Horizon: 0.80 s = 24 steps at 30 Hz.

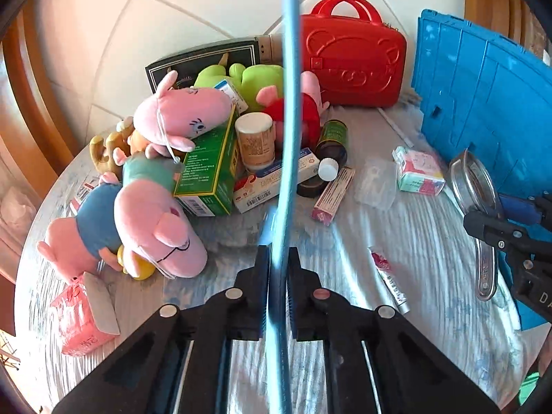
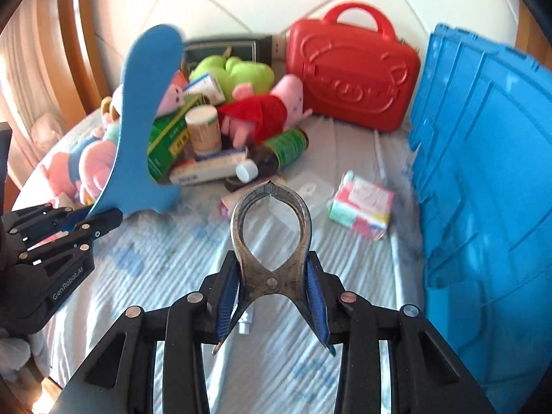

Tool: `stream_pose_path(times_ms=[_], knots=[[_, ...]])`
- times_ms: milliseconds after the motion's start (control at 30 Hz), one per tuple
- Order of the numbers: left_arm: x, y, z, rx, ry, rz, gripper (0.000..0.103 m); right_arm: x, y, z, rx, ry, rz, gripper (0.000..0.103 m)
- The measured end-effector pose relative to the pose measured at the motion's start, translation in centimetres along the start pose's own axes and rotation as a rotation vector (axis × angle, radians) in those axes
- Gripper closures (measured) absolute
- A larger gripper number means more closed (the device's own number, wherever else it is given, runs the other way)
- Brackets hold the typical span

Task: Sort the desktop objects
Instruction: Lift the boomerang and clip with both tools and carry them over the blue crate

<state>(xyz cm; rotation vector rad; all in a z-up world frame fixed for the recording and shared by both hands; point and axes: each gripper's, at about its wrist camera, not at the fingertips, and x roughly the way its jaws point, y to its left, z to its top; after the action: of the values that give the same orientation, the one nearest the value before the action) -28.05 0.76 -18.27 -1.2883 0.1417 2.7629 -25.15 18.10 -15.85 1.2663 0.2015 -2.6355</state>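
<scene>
Here the left gripper (image 1: 278, 258) is clamping a thin blue insole-shaped sheet (image 2: 145, 110) by its lower edge, with the sheet standing up edge-on between the pads and cutting across the middle of the left wrist view. Seen from the right wrist, the sheet is lifted off the table (image 2: 276, 241) and is hiding part of the pile behind it.

The right gripper (image 2: 272, 283) is squeezing the handles of the metal tongs (image 2: 272, 234). The tongs are closed, their curved tips meeting at the front, and nothing is caught between them; they are hanging above the striped blue cloth.

Around them the table is crowded. A heap in the middle is holding pink pig plush toys (image 1: 158, 231), a green plush (image 1: 255, 79), a green box (image 1: 210, 169), a white-capped jar (image 1: 255, 138), a dark bottle (image 1: 333, 138) lying on its side and flat medicine cartons (image 1: 272, 186). A red carry case (image 1: 352, 62) is standing against the wall behind the heap, and a blue crate (image 1: 483, 96) is standing at the right edge. A tissue pack (image 2: 362, 207) is lying near the crate, just beyond the tips of the tongs, and a small tube (image 1: 390, 279) is lying on the cloth between the two grippers. A pink packet (image 1: 82, 317) is sitting at the left edge.
</scene>
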Motion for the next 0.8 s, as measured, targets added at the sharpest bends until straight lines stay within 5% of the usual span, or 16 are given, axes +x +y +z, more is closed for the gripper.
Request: stream_pose_path(times_ms=[433, 800], knots=[[-7.2, 0.0, 0.9, 0.006, -0.136, -0.025, 0.095, -6.7, 1.1, 0.7, -0.011, -0.115, -0.019, 0.066], [-15.3, -3.8, 7.3, 0.061, -0.364, -0.087, 0.095, -16.3, -1.0, 4.9, 0.014, -0.315, -0.092, 0.066]])
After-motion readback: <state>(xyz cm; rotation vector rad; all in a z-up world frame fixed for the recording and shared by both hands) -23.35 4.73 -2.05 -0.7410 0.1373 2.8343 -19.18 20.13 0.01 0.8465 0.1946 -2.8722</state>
